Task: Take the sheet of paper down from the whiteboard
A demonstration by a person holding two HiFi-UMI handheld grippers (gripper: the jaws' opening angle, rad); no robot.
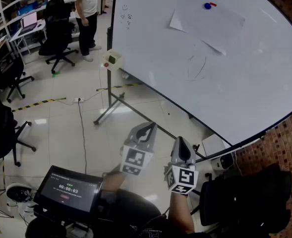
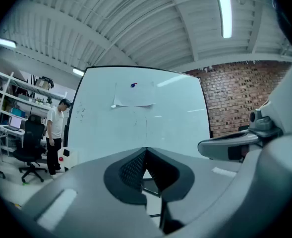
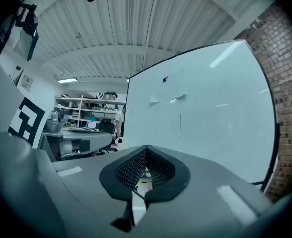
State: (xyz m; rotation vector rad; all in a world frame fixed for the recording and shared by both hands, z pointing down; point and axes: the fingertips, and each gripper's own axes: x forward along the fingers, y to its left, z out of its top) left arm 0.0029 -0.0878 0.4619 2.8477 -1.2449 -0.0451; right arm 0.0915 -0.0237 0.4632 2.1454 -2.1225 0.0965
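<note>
A white sheet of paper (image 1: pixel 205 20) hangs on the whiteboard (image 1: pixel 245 78), pinned near its top by a blue and red magnet (image 1: pixel 208 5). The left gripper view shows the same sheet (image 2: pixel 133 94) high on the board, and the right gripper view shows it (image 3: pixel 168 90) far off. My left gripper (image 1: pixel 148 128) and right gripper (image 1: pixel 180 142) are held side by side low in the head view, well short of the board. Both are shut with nothing between the jaws.
A person (image 1: pixel 86 14) stands at the back left by office chairs (image 1: pixel 56 31) and desks. A cable (image 1: pixel 81 128) and striped tape (image 1: pixel 39 103) lie on the floor. A brick wall (image 1: pixel 284 138) flanks the board's right. A timer screen (image 1: pixel 66 188) sits at lower left.
</note>
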